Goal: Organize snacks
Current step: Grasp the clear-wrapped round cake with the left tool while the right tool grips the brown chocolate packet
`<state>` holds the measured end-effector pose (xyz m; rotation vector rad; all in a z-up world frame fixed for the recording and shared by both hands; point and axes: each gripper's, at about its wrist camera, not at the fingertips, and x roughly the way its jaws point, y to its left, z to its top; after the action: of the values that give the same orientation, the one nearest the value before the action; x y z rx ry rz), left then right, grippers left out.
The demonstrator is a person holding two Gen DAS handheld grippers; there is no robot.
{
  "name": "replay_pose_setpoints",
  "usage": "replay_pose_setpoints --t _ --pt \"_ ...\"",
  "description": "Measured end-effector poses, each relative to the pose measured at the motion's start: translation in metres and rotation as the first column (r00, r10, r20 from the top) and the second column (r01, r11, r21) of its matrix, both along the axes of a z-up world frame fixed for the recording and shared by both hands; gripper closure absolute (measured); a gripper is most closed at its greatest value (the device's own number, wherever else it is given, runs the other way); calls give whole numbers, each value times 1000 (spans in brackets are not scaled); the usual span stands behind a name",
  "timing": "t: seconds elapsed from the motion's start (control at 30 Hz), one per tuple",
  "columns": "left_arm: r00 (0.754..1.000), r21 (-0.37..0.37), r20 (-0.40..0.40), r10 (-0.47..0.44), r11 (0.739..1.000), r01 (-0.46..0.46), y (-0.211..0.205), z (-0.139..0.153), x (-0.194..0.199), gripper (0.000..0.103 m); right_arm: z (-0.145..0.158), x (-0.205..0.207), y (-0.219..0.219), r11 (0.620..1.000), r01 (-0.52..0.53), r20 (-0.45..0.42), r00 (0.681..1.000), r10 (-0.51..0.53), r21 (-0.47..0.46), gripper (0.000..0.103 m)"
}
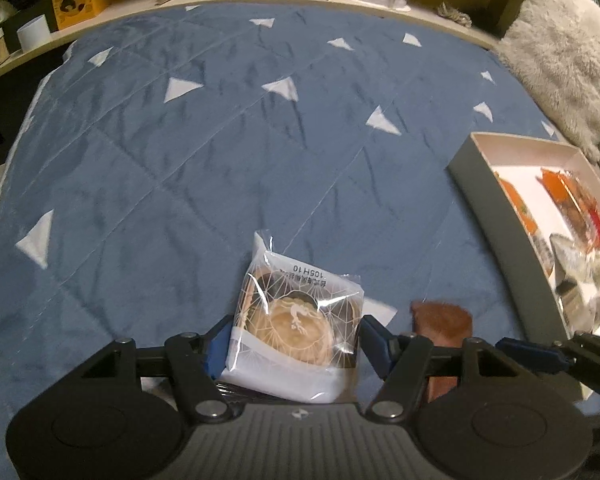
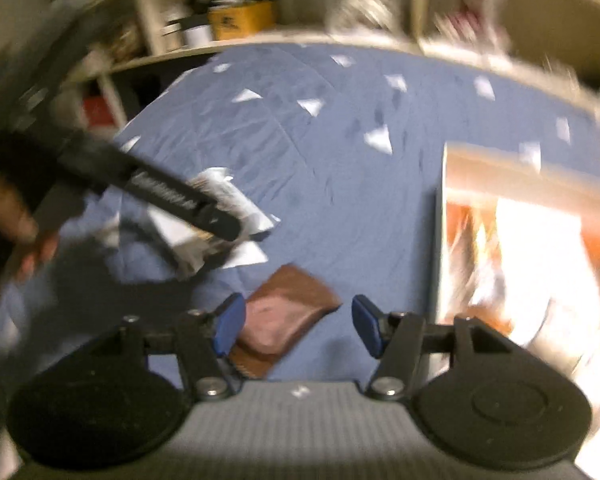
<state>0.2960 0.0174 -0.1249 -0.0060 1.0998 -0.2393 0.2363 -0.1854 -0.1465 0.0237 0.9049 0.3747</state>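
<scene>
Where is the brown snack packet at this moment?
The brown snack packet lies on the blue blanket between the open right gripper fingers, left of the box.

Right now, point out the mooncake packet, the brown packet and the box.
mooncake packet [image 1: 296, 320], left wrist view, clear front.
brown packet [image 2: 288, 312], right wrist view, its middle.
box [image 1: 496, 216], left wrist view, grey outer wall.

Right wrist view: smeared all over by motion blur.
Box [image 2: 512, 240]: contents are only orange and white streaks there; right side cut off by the frame.
Box in left wrist view [image 1: 500, 216]: right part runs off the edge; nearest packets blurred.
Brown packet [image 1: 440, 322]: lower half hidden behind the left gripper [image 1: 296, 340].
Pastry packet [image 1: 296, 312]: bottom hidden by the gripper body; small print too fine to read.
Shelf items [image 2: 236, 20]: too blurred to name.
Right gripper [image 2: 298, 322]: contact with the brown packet unclear.
</scene>
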Motion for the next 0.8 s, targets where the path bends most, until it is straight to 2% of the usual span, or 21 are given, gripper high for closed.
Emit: replay_pose_setpoints --t 0.1,0.2,0.3,0.43,0.53,0.6,0.63,0.7,0.8 --pt "1000 6 -22 1 1000 -1 8 0 -5 36 -9 10 0 989 115 -103 989 -106 91 33" --pt "999 14 -35 0 1000 0 14 1 -9 36 -15 12 1 963 224 -167 966 -199 149 30" --pt "999 25 -41 -3 1000 4 17 4 -12 35 -23 18 7 942 292 -199 946 -258 167 30" --pt "999 18 -52 -5 1000 6 20 5 -12 35 -35 26 13 931 321 -210 936 -283 176 30" --pt "998 21 -61 -17 1000 19 20 5 -12 34 -37 22 19 948 286 -159 951 -264 139 35" --pt "997 31 -67 -29 999 31 18 4 -13 34 -38 25 20 961 256 -139 961 -240 105 46" --pt "997 38 -70 -34 999 37 17 3 -13 34 -39 26 19 967 232 -133 967 -218 102 47" --pt "996 51 -72 -47 997 51 13 1 -14 28 -39 26 16 977 194 -126 975 -182 93 55" --pt "995 85 -71 -70 993 76 6 -2 -15 26 -37 25 5 989 127 -126 985 -116 81 56"
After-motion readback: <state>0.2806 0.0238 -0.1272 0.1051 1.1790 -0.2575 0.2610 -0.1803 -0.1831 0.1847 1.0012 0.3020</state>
